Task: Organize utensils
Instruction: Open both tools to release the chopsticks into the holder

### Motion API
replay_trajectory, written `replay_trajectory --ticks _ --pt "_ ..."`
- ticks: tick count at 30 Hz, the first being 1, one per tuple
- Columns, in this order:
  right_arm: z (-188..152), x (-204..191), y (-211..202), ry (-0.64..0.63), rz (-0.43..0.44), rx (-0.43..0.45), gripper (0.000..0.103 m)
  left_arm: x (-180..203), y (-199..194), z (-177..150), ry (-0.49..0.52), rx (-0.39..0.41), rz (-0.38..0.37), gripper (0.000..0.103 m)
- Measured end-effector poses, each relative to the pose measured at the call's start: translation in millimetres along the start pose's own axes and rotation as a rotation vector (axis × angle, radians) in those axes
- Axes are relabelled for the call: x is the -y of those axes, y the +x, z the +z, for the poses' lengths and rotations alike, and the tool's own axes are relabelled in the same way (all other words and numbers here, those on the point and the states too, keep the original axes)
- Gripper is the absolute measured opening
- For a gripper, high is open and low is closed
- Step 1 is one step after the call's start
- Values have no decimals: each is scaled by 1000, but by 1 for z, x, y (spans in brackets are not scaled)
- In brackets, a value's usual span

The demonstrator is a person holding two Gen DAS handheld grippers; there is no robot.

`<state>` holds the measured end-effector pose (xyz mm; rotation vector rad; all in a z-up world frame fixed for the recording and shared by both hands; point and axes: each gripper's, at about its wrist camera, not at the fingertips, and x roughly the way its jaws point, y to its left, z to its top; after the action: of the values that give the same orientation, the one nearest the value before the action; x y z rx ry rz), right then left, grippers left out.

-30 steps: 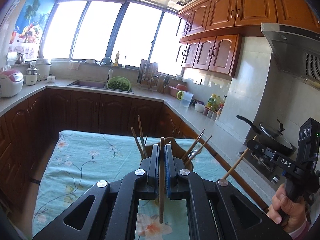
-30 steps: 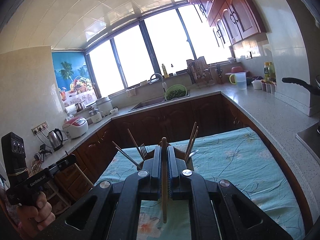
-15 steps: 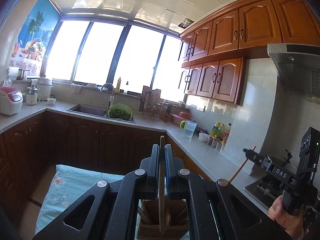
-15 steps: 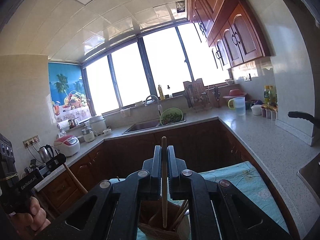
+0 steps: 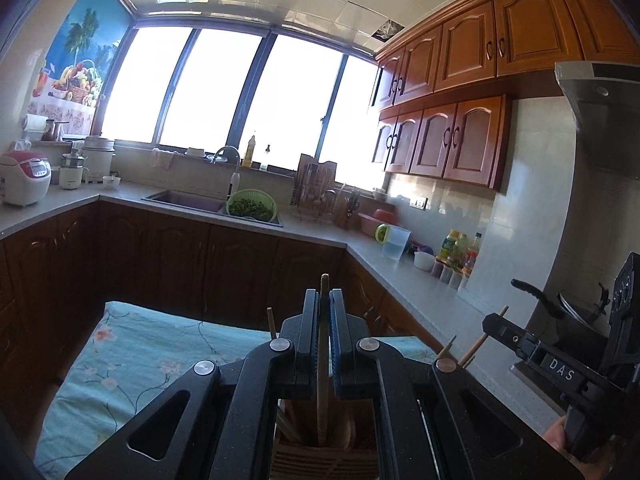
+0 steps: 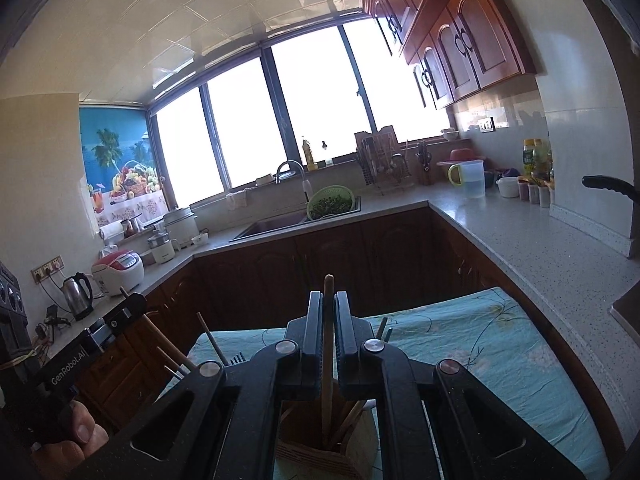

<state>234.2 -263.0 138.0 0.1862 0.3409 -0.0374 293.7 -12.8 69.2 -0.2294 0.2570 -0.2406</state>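
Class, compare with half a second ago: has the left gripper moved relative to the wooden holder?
Yes. The left gripper has sunk toward the wooden holder; the sink now appears higher.

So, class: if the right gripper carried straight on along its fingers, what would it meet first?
Probably the dark lower cabinets under the sink counter, though depth is unclear. The right gripper, shut on a chopstick, points across the floral tablecloth, and nothing nearer shows.

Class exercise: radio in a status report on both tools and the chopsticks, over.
Left tool shut on a chopstick. Right tool shut on another chopstick. Both tips inside wooden holder. Nothing blocking.
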Motion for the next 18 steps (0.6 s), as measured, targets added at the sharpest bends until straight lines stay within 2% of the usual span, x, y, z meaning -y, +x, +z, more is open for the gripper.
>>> replay_trajectory --ticks 6,13,18 --pt "-16 8 8 26 -4 -43 5 -4 13 -10 -7 -69 11 3" --pt "-31 12 19 37 -11 -99 5 -10 13 -7 2 -139 9 4" --pt "-31 14 17 44 -17 -97 6 -9 11 4 9 -140 11 4"
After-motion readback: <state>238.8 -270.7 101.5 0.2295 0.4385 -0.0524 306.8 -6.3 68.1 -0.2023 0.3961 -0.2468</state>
